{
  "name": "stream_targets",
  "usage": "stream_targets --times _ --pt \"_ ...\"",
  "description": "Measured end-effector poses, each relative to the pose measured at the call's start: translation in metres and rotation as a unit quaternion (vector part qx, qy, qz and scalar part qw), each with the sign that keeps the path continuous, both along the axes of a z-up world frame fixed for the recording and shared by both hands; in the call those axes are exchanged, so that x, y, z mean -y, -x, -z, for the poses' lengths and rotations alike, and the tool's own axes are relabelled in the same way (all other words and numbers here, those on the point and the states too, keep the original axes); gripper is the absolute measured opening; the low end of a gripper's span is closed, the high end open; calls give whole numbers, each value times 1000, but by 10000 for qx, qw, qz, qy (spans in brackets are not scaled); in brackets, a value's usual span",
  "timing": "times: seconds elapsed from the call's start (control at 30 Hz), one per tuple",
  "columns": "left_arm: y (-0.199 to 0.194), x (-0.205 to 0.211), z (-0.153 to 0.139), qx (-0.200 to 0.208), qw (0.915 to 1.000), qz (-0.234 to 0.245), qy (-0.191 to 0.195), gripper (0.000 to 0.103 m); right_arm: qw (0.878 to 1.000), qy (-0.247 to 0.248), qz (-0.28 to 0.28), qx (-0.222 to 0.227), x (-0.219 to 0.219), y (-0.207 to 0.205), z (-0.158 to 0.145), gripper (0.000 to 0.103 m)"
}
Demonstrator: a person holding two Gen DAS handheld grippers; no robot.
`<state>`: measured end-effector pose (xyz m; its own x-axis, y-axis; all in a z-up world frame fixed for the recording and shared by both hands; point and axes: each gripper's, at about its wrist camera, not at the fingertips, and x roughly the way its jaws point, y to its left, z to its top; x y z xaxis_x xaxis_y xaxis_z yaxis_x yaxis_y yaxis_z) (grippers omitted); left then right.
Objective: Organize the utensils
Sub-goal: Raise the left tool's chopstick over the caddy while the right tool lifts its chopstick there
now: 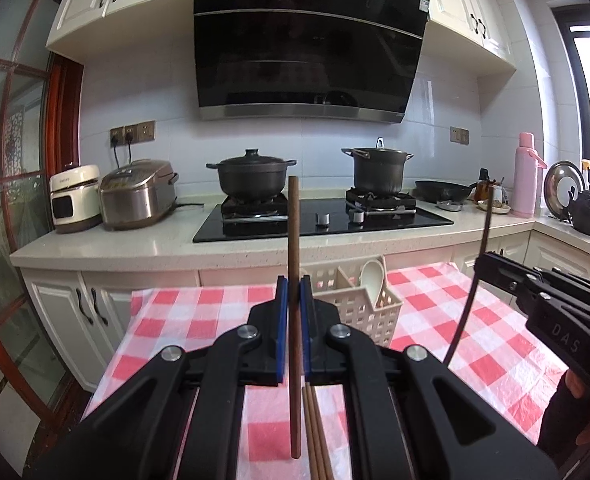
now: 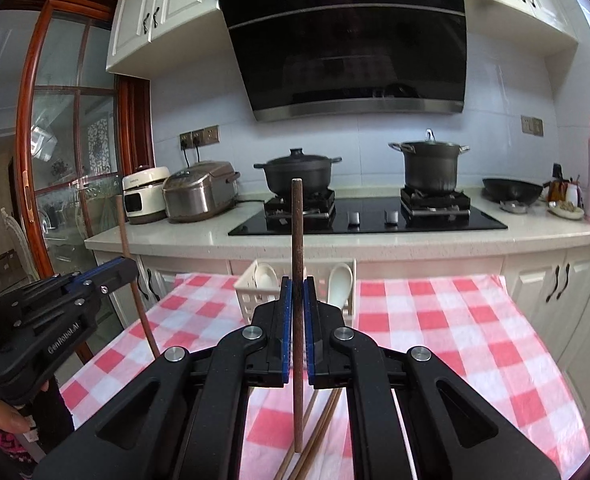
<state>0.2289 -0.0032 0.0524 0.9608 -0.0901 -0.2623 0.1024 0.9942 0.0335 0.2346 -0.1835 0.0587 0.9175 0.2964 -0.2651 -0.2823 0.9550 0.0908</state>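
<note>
The left gripper [image 1: 294, 304] is clamping one brown chopstick [image 1: 294, 280] between its blue pads, and the stick is standing nearly upright, its top poking above the jaws and its lower end hanging free over the checked tablecloth [image 1: 199, 320]. Holding it upright is probably meant to let it drop end-first into the slotted utensil basket [image 1: 359, 308], which is sitting just beyond the jaws, slightly to their right, with a white spoon [image 1: 373, 276] already leaning inside. A few more chopsticks [image 1: 315, 432] are lying flat on the cloth beneath the gripper, waiting their turn. Further right, the right gripper [image 2: 297, 304] is pinching a second chopstick [image 2: 297, 264] in the same upright way, with the basket [image 2: 251, 288] directly behind it and loose sticks [image 2: 319, 432] lying under its jaws.
</note>
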Motion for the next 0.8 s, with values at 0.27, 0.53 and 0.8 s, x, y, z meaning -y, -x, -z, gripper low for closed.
stream_targets --times 0.27,0.53,0.8 --pt "-17 12 -30 160 9995 236 132 6 9995 -11 -23 300 0 -17 -24 6" --pt "-38 22 -75 486 9982 325 160 6 9985 -84 35 538 5 -44 -54 6" --pt "-73 30 -113 703 9968 342 185 6 9979 -184 86 621 14 -84 -76 6"
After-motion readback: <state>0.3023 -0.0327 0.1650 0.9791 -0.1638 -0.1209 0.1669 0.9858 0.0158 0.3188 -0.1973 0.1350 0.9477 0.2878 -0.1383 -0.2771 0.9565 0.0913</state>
